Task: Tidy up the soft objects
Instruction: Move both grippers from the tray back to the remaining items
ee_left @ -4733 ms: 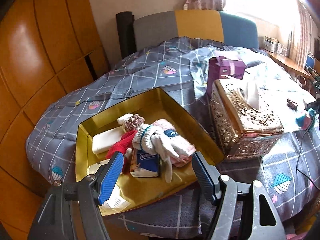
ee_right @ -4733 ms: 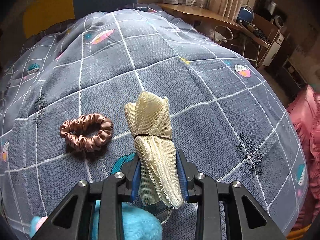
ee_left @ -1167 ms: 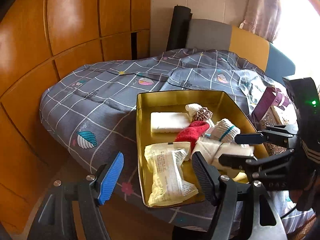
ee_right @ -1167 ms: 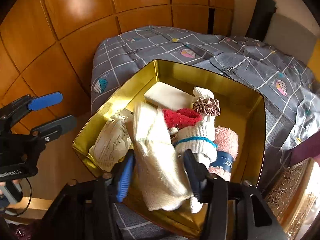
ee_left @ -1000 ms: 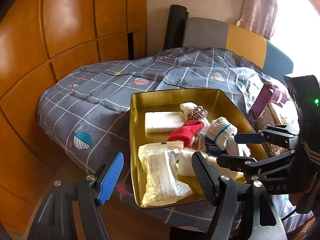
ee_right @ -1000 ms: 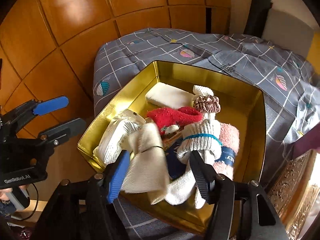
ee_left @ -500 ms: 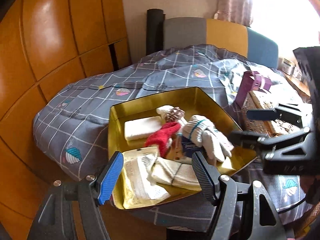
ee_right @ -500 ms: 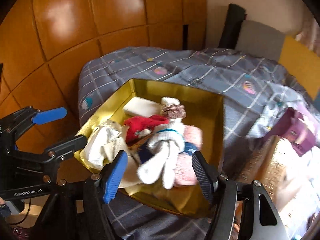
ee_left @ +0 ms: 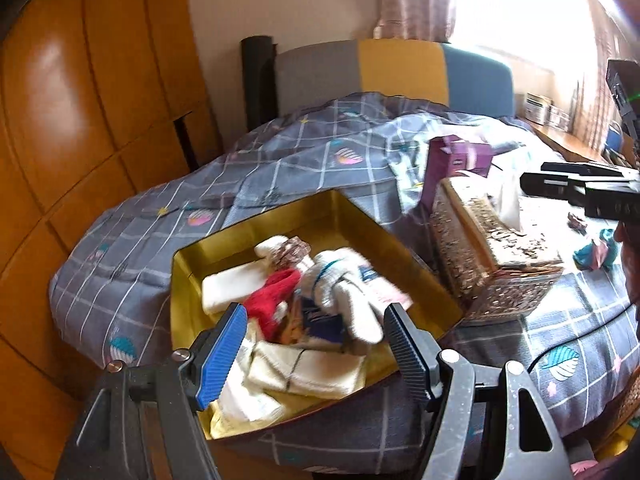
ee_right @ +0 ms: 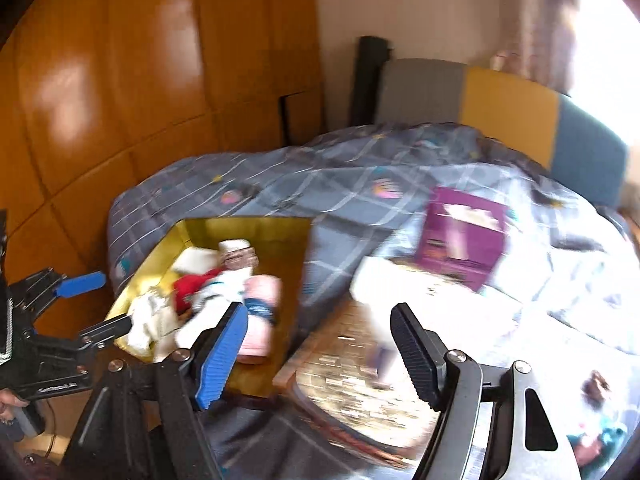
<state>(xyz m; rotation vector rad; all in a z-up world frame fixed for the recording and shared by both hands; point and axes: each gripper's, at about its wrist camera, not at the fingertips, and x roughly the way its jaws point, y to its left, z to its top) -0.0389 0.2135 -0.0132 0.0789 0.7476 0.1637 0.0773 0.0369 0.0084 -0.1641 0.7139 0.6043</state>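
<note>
Left gripper [ee_left: 314, 346]: jaws spread wide, nothing between them; hangs over the near edge of the gold tray.
Right gripper [ee_right: 318, 350]: jaws opening, nothing between the pads; view is motion-blurred; it sits above the near end of the ornate tissue box.
Gold tray [ee_left: 352, 210]: open, on the bed, left of the tissue box; holds all the soft items listed below.
Cream mesh cloth [ee_left: 308, 372]: folded bundle lying at the near end of the tray, free of both grippers, resting partly on a pale packet [ee_left: 248, 400].
White gloves [ee_left: 344, 292]: mid-tray, fingers pointing toward the near right.
Red sock [ee_left: 272, 294]: just left of the gloves, touching them.
Pink towel [ee_right: 260, 320]: right side of the tray, beside the gloves.
White block [ee_left: 228, 284]: left side of the tray, far of the red sock.
Scrunchie in tray [ee_left: 292, 246]: far end of the pile.
Ornate tissue box [ee_left: 492, 256]: on the bed right of the tray.
Purple box [ee_left: 456, 164]: just behind the tissue box.
Bed [ee_left: 304, 160]: grey checked quilt.
Teal soft item [ee_left: 596, 250]: far right on the quilt, well apart from the tray.
</note>
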